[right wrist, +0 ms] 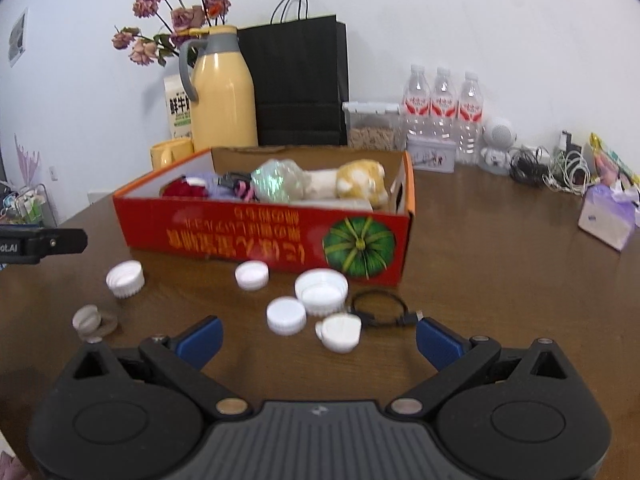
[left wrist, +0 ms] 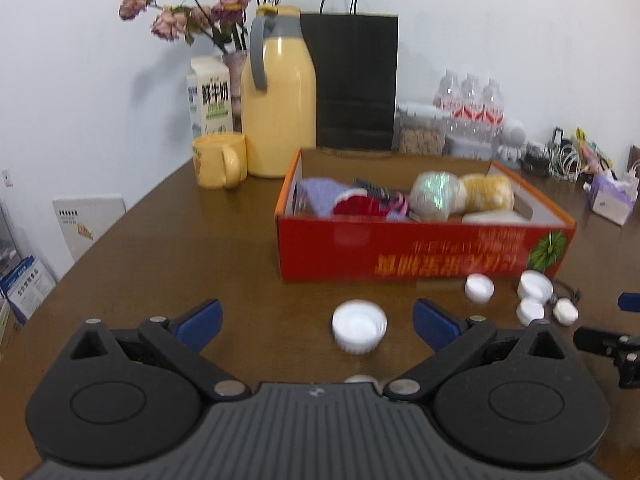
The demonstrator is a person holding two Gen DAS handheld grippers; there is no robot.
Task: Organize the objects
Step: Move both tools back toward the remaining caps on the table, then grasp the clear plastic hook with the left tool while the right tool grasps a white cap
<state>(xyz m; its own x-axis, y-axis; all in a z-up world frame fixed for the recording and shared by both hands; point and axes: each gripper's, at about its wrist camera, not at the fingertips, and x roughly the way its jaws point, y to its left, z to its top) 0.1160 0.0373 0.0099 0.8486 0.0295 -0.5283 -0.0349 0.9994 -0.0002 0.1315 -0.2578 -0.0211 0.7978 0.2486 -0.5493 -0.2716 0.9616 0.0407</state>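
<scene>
From the left wrist view, the left hand-held gripper (left wrist: 318,322) hovers low over the brown bench (left wrist: 160,240) with its blue fingertips (left wrist: 200,316) spread wide and nothing between them but a ribbed white cap (left wrist: 359,330), which sits open side up on the bench, nearer the right fingertip and touching neither. Ahead and slightly right of the gripper stands the red cardboard box (left wrist: 400,252), holding soft toys and bundled cloth. Just in front of the box, off to the gripper's right, four more white caps (left wrist: 479,288) lie in a loose cluster. The right hand-held gripper (left wrist: 628,302) shows only as a sliver at the right edge. Far ahead on the left are a yellow mug (left wrist: 218,160) and a yellow thermos jug (left wrist: 278,96).

From the right wrist view, the right hand-held gripper (right wrist: 318,338) is likewise wide and empty above the bench (right wrist: 500,260). A small white flip-top cap (right wrist: 340,332) lies just ahead between its fingertips, touching neither. Ahead of it are a plain white cap (right wrist: 286,315), a large white cap (right wrist: 321,290) and a smaller cap (right wrist: 252,275) near the red cardboard box (right wrist: 260,236). A coiled black cable (right wrist: 380,310) lies beside the large cap, ahead of the right fingertip. Far left of the gripper, the ribbed white cap (right wrist: 125,279) rests alone, with a clear stopper (right wrist: 94,324) nearer.
</scene>
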